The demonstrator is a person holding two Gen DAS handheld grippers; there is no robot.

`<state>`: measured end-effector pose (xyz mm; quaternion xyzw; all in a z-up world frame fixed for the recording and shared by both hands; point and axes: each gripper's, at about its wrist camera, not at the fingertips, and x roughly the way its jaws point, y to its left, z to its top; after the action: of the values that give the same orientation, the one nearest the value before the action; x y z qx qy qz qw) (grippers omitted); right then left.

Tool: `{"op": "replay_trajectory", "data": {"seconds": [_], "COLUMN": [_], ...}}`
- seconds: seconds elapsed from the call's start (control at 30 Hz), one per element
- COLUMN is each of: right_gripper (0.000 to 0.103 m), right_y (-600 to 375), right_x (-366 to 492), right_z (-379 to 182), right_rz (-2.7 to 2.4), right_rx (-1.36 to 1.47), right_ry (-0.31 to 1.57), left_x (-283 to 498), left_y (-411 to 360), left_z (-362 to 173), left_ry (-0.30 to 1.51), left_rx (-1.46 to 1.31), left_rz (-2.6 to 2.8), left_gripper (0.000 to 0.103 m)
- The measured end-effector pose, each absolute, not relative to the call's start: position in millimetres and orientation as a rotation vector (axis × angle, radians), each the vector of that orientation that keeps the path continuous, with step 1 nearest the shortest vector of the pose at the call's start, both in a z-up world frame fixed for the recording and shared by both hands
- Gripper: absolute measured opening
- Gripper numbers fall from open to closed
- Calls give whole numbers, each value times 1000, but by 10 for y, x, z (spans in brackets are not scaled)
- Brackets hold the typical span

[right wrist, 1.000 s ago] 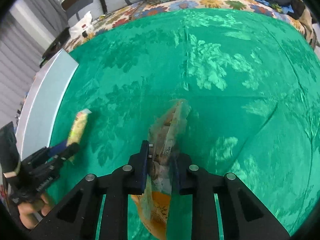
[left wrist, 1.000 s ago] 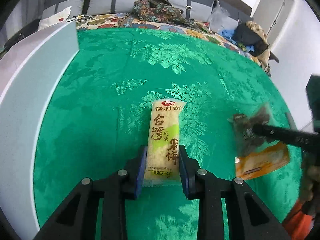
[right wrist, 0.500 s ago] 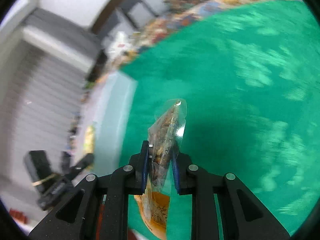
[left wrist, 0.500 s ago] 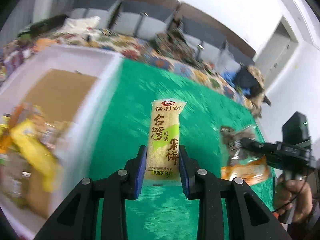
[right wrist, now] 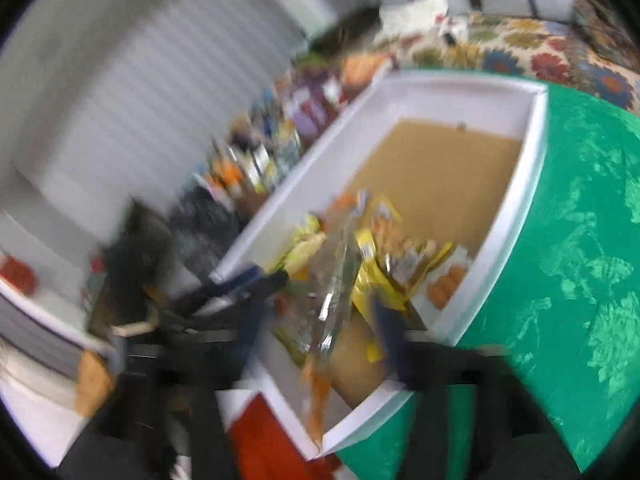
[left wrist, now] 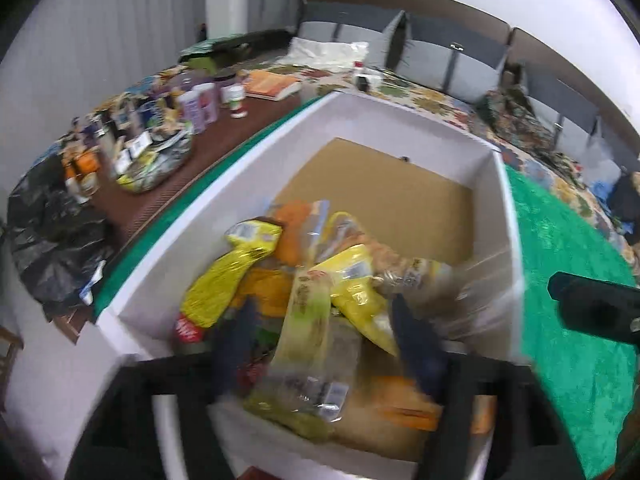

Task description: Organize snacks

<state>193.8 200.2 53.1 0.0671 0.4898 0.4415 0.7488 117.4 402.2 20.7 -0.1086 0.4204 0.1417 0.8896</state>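
Both grippers over white box (left wrist: 510, 216), jaws just opened wide. Left gripper (left wrist: 320, 344): rice cracker pack (left wrist: 304, 320) dropping free. Right gripper (right wrist: 320, 316): clear snack bag (right wrist: 334, 292) likewise. Light, crinkly, slippery film; pinch at sealed ends.

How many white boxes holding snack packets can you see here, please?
1: the white cardboard box on the green patterned tablecloth, with its snack packets piled at the near end, below both hand-held grippers.
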Motion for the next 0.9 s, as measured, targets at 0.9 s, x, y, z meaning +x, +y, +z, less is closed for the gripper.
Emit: {"op": "replay_trajectory", "data": {"seconds": [0.9], "right_gripper": [82], "right_y": [1823], "right_x": [1193], "right_z": [1068], "right_rz": [617], "right_rx": [-197], "right_ry": [756], "left_x": [412], "left_y": [3639], "left_z": [967], "left_ry": [682], "left_rx": [-101], "left_rz": [535], "left_gripper": [103]}}
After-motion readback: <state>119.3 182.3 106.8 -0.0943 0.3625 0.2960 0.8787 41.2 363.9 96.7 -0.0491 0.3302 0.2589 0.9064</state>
